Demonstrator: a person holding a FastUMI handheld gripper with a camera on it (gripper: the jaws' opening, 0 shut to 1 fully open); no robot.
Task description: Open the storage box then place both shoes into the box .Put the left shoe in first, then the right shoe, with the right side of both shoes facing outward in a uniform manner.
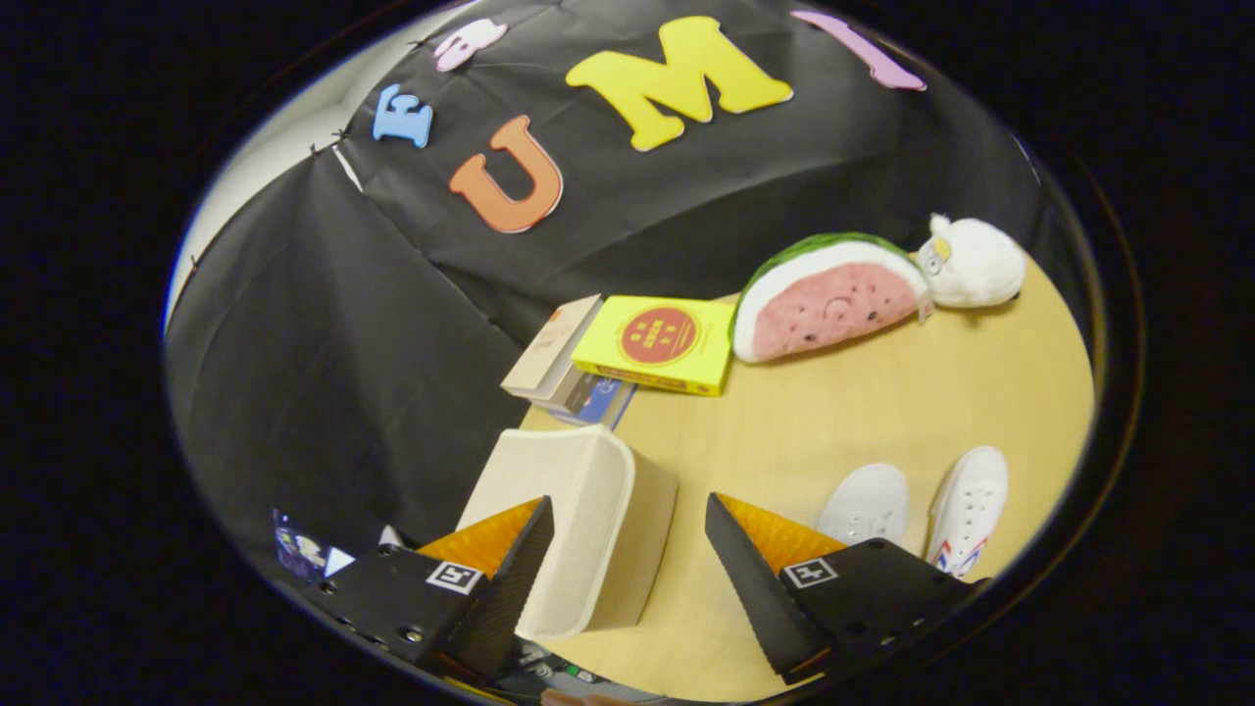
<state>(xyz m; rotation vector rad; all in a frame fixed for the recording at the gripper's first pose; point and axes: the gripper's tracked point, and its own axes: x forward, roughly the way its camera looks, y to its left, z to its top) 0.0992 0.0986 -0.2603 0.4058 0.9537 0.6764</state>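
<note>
Tool: tool point(627, 559) spread wide, holding nothing; its fingers straddle the near corner of the box without pressing it.
Box: cream storage box point(574, 515) on the counter point(863, 402), lid apparently still shut.
Shoes: two white shoes point(927, 510) side by side on the counter, right of the box, apart from it.
Progress: judged at the start; opening unfinished, neither shoe inside.
Left: open box, left shoe, then right.

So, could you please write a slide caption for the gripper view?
Open hand-held gripper approaches the closed storage box; two white shoes wait on the table.
</note>
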